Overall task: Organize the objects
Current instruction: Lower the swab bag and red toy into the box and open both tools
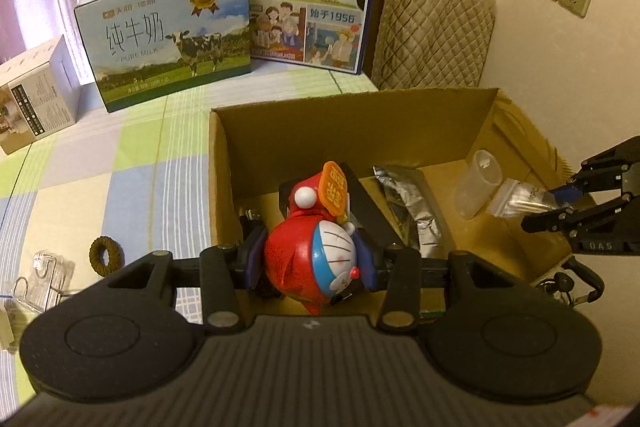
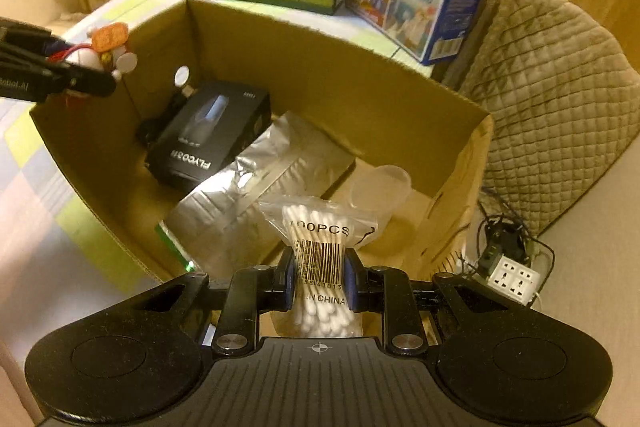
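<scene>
Two items are clamped over the cardboard box (image 2: pixel 320 75): toy (image 1: pixel 316 259) in left tool (image 1: pixel 312 263), swab bag (image 2: pixel 320 259) in right tool (image 2: pixel 318 281). Early release risks misses.

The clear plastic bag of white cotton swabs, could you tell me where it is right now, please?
The clear plastic bag of white cotton swabs is clamped in the right gripper, over the brown cardboard box, just before the translucent plastic cup.

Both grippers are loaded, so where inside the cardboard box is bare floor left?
Bare floor shows in the cardboard box around the clear cup, by the right wall. The left and middle are crowded by the black box and foil pouch.
</scene>
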Motion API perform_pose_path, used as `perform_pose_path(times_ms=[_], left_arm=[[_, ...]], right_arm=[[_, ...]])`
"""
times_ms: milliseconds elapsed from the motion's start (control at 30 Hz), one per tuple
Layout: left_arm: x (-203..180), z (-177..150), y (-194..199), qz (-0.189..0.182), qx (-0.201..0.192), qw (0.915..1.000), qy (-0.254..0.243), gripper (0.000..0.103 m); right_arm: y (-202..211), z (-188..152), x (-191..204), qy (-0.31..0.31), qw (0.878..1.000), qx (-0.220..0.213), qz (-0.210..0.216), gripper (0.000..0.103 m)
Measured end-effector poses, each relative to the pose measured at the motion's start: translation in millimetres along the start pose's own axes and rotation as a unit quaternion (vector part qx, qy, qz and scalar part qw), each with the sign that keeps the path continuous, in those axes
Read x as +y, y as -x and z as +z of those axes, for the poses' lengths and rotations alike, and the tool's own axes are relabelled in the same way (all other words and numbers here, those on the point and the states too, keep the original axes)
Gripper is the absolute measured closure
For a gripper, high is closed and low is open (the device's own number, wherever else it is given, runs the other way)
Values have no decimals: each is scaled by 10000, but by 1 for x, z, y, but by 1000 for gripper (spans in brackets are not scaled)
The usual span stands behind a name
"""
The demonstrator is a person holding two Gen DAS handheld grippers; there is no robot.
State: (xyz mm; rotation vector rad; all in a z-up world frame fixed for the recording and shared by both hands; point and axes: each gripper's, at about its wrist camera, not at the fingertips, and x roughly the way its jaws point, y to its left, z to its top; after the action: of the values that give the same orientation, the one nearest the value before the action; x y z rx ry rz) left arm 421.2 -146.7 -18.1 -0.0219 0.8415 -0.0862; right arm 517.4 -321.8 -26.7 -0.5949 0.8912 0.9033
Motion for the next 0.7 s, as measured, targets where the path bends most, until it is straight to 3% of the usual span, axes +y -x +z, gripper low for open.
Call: perform_pose_path(times_ms=[400,700], left_arm=[[1,-1,-20,192,322,9991,-185,62],[-3,-1,-30,236,618,9975,-237,62]], right_arm=[[-19,10,-1,480,9986,206,-94,81],[-23,15,-2,515,9985,172,-78,57]])
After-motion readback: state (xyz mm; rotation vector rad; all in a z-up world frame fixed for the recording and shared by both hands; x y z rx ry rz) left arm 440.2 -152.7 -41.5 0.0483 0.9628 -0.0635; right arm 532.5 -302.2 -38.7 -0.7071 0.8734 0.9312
